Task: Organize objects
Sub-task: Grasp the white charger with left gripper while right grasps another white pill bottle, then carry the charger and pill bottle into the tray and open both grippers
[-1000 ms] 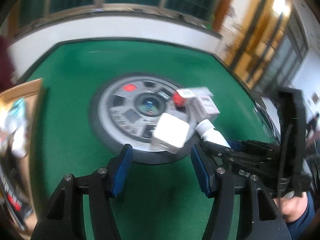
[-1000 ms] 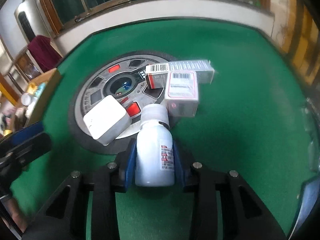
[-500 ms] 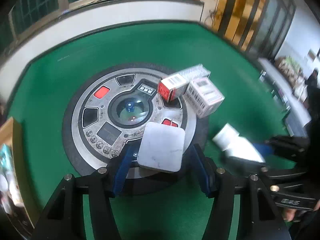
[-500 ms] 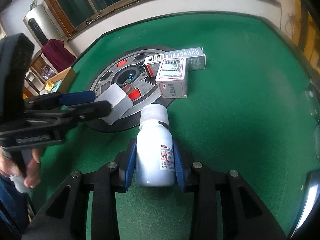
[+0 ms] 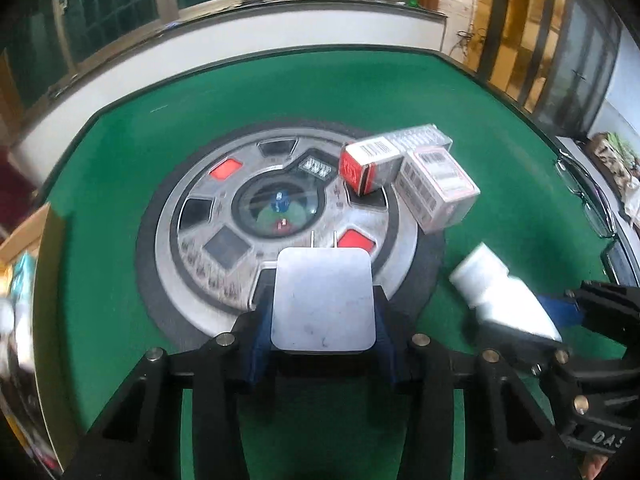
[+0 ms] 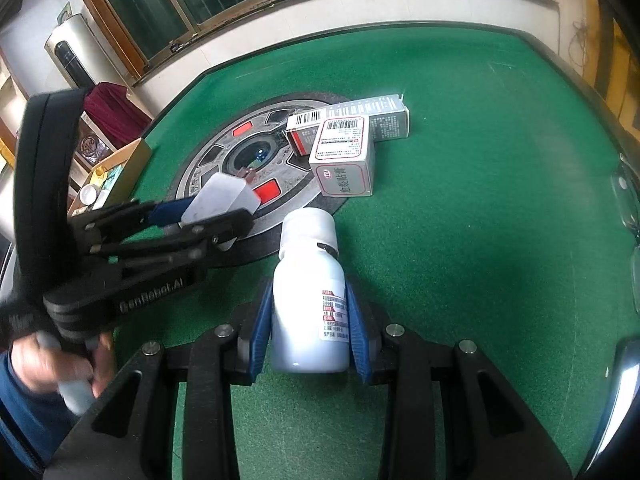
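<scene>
The left gripper (image 5: 323, 312) is closing its blue pads onto a flat white square charger (image 5: 324, 300), 2 prongs pointing away, above the grey disc (image 5: 208, 248) on the green counter (image 5: 500, 128). 3 barcoded cartons (image 6: 344, 156) lie further right. The right gripper (image 6: 309, 326) clamps a white capped bottle (image 6: 309, 300) with a printed label.

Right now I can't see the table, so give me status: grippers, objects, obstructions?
Left gripper closing on white charger. Right gripper clamped on white bottle. Three boxes clustered by the centre dial. Nothing blocking.
</scene>
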Tool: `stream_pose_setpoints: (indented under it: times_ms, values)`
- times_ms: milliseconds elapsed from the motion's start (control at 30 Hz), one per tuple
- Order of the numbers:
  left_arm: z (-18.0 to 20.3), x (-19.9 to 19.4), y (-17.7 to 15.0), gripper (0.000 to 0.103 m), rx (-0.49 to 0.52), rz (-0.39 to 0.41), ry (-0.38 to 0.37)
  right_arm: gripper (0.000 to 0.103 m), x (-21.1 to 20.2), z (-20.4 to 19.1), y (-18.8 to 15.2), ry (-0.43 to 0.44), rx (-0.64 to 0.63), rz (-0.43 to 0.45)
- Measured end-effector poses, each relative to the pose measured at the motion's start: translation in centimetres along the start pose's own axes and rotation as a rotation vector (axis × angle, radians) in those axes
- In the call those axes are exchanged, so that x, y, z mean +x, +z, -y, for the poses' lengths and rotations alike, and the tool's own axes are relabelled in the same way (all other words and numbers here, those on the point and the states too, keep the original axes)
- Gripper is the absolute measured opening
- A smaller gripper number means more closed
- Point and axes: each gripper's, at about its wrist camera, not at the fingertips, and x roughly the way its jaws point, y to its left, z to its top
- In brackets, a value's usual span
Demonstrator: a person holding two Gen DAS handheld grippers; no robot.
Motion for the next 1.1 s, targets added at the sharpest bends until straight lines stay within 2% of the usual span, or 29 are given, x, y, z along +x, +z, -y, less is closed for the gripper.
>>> stream_pose_setpoints:
  times_ms: [267,533,867,1100]
  values:
    - [0.1,-2.9,-3.8,0.039,-0.088,0.014,0.031,0.032,-0.2,-0.7,-0.4,-0.017,-0.042,0.0]
    - [-1.2,-5.9,-6.7,0.039,-0.134,0.109,0.152,0.032,-0.1,-3.4,-1.3,0.007,-0.124,-0.002]
    - [-3.4,-8.2,-8.8,0.039,-0.161,0.191,0.235,0.032,-0.4,-6.7,-2.8,0.039,-0.215,0.021]
    - [-4.8,-9.6,-9.8,0.039,-0.196,0.223,0.253,0.032,-0.5,-8.0,-3.4,0.041,-0.23,0.026]
